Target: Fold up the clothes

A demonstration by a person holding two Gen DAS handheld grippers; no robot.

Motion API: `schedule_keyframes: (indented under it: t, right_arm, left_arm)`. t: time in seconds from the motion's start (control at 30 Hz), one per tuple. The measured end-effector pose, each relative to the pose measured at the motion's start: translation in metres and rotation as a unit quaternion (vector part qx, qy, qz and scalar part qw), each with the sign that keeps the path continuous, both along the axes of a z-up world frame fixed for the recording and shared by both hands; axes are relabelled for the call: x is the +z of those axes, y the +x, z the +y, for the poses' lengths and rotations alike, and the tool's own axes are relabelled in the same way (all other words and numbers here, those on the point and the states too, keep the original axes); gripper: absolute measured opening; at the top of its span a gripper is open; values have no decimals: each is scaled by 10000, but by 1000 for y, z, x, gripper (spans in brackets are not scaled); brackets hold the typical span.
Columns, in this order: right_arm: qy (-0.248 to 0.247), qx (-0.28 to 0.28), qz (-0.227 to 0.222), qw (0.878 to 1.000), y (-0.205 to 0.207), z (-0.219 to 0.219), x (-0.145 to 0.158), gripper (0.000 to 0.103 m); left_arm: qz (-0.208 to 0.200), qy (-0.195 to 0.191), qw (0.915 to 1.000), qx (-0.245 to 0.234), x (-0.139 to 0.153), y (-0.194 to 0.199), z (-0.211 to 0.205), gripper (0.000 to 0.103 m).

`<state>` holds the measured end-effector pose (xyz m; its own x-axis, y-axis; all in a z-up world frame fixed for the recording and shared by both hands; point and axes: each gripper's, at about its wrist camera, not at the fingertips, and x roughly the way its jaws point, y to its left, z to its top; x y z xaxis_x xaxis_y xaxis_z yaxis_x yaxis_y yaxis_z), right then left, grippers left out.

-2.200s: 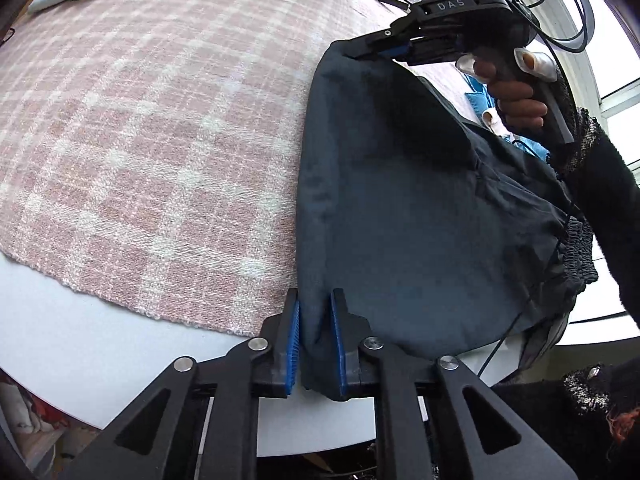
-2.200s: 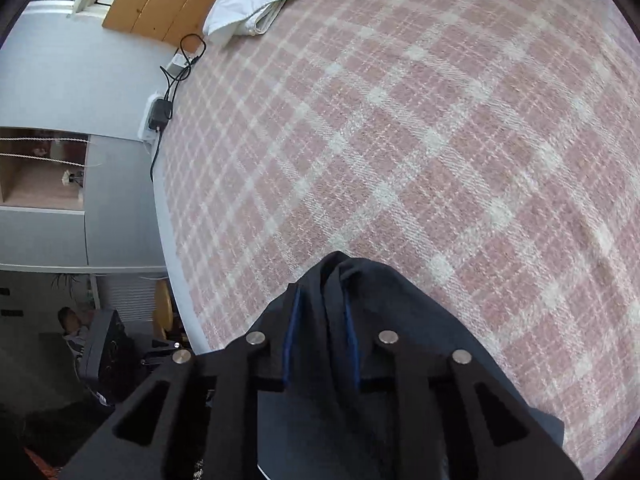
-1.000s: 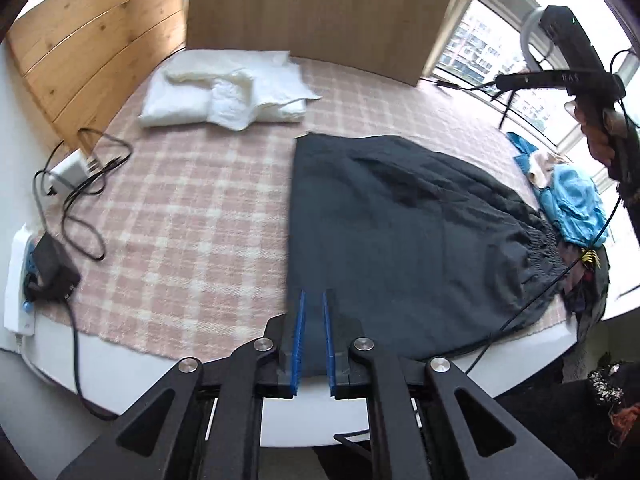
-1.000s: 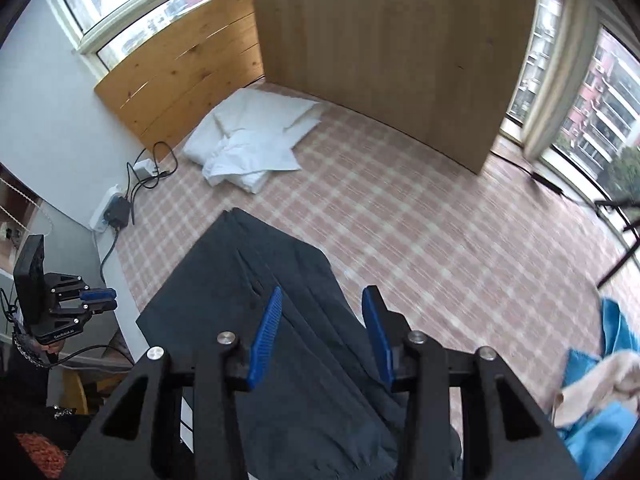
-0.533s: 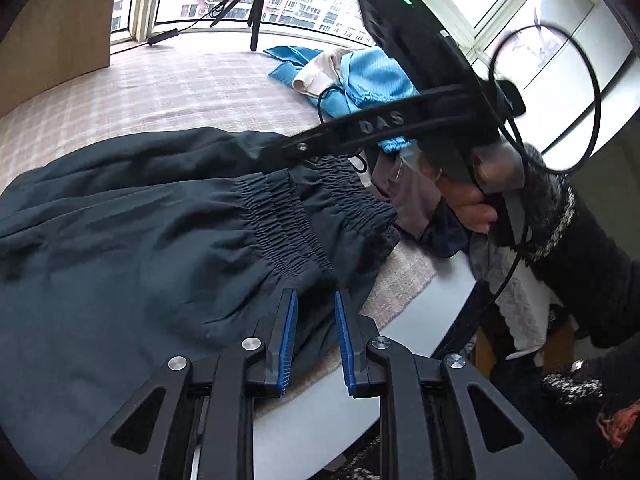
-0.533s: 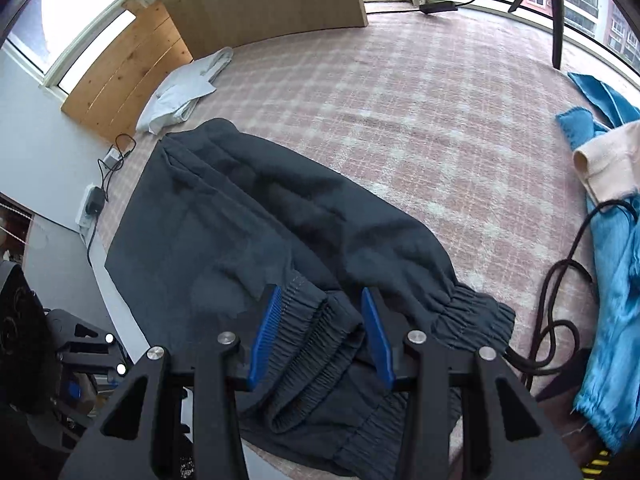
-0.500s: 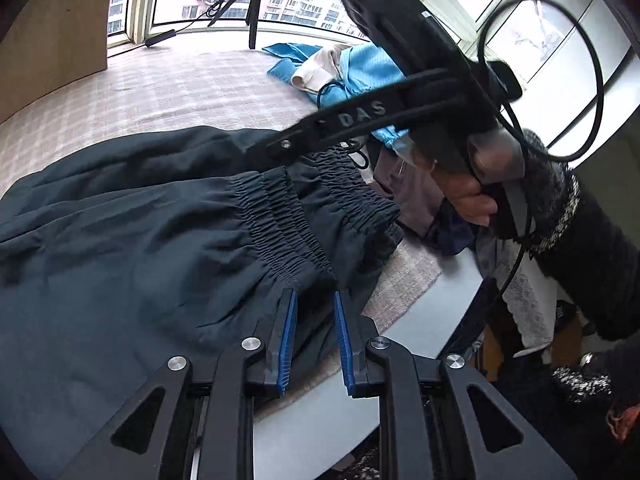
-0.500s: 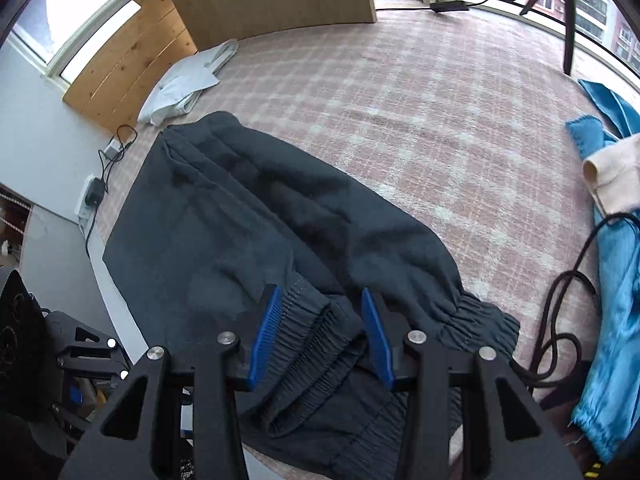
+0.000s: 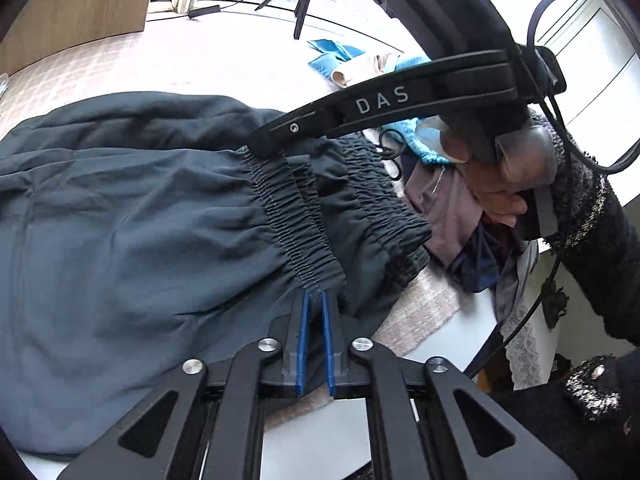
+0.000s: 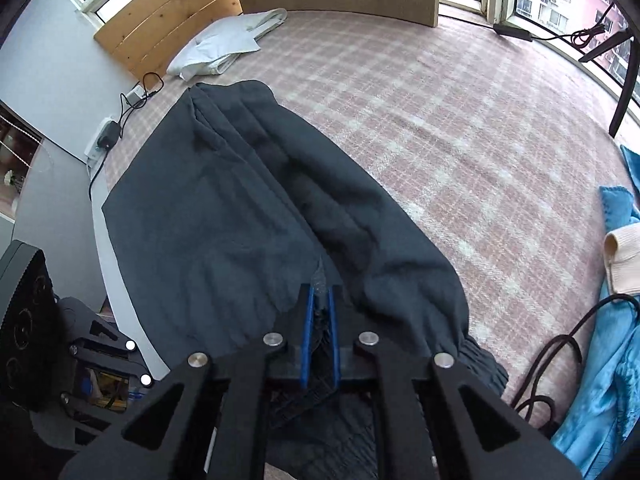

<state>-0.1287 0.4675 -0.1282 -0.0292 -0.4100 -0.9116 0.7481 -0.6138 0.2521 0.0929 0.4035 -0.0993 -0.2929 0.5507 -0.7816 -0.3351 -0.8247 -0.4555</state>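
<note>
Dark grey trousers point(image 9: 132, 216) lie folded lengthwise on the pink checked bedspread point(image 10: 440, 120), legs stretching away in the right wrist view point(image 10: 248, 200). My left gripper point(image 9: 315, 300) is shut on the near end of the elastic waistband point(image 9: 296, 220). My right gripper point(image 10: 319, 300) is shut on the far end of the same waistband; it shows in the left wrist view point(image 9: 272, 148) as a black tool pressed onto the gathered edge. A second layer of waistband point(image 9: 384, 208) lies beneath, loose.
A pile of blue, cream and mauve clothes point(image 9: 440, 192) lies by the bed's edge to the right, also in the right wrist view point(image 10: 616, 280). A white folded garment point(image 10: 228, 44) lies at the far end by the wooden headboard. Cables and a power strip point(image 10: 116, 128) run along the left edge.
Both grippers have closed onto the waistband: the left fingers moved forward and pinched its near end, and the right fingers, open half a second ago, are shut on its far end.
</note>
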Motion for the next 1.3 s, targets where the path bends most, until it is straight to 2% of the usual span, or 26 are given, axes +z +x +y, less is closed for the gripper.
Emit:
schedule_keyframes:
  t: [0.07,0.1,0.2,0.27,0.33,0.37,0.43,0.53,0.57,0.63,0.67,0.73,0.8,0.83,0.93,1.0,1.1,1.2,1.23,1.27,1.3]
  right_arm:
    - [162,-5,48,9999,-1,0,-4,7]
    - [243,-8,72,9997,-2,1,-5,7]
    - [486,-15,145,9987,-3,1,-11,9]
    - [647,-20,193,9977,-4,2,-15,9]
    - [451,-149,385,9981,-3,6,2,11]
    - [362,-230,543,9976,-1,7,11,15]
    - [85,-223,821,9963,7,1,27,15]
    - [-372,-4,482,9981,17,-18,21,19]
    - [-256,81,379,9989,20,-27,11,19]
    - [230,89,485,9985,25,-27,-7,19]
    - [473,94,537,9974,27,-28,-15,19]
    - [832,-40,527,9951,26,-20,-28,19]
    - [743,-430,334,9957,20,-10,-22,19]
    - [657,-636,256,9955,18,-7,-16,19]
    - [290,-805,338,9958,24,-31,6,20]
    - [134,-746,386,9964,32,-58,11,26]
    - [295,-482,445,9974,49,-94,0,28]
    - [503,-427,406,9970,57,-116,-19,28]
    - [555,-503,323,9967,56,-116,-27,28]
    - [607,-580,241,9962,56,-116,-36,28]
    - [647,-642,242,9955,55,-117,-39,28]
  left_arm:
    - [9,227,9997,-85,6,-2,7,0]
    - [31,215,9996,-176,6,-3,12,0]
    - [-186,-237,9991,-291,-9,-8,24,0]
    - [-365,-289,9986,-244,-13,-8,17,0]
    - [-273,-183,9994,-78,-1,-2,-3,1]
    - [-204,-143,9997,50,6,1,-15,3]
    - [-138,-117,9992,368,19,8,-44,9]
    - [-86,-215,9955,914,34,19,-93,16]
    - [-111,-360,9926,1152,36,23,-114,22]
    - [-191,-700,9832,1674,36,31,-159,34]
    - [-230,-869,9770,1932,36,34,-182,40]
    - [-325,-1230,9594,2519,32,44,-236,42]
    - [-496,-1413,9384,3114,22,51,-289,45]
    - [-585,-1386,9355,3196,16,49,-304,47]
    - [-849,-1164,9387,3132,-4,34,-332,48]
    - [-1025,-1015,9401,3087,-18,24,-350,48]
    - [-1213,-851,9466,2864,-36,8,-359,48]
    - [-1128,-839,9575,2520,-38,-2,-349,48]
    - [-1091,-839,9609,2404,-39,-6,-346,42]
    - [-1013,-793,9647,2299,-33,-8,-338,21]
    - [-915,-726,9685,2198,-25,-11,-328,10]
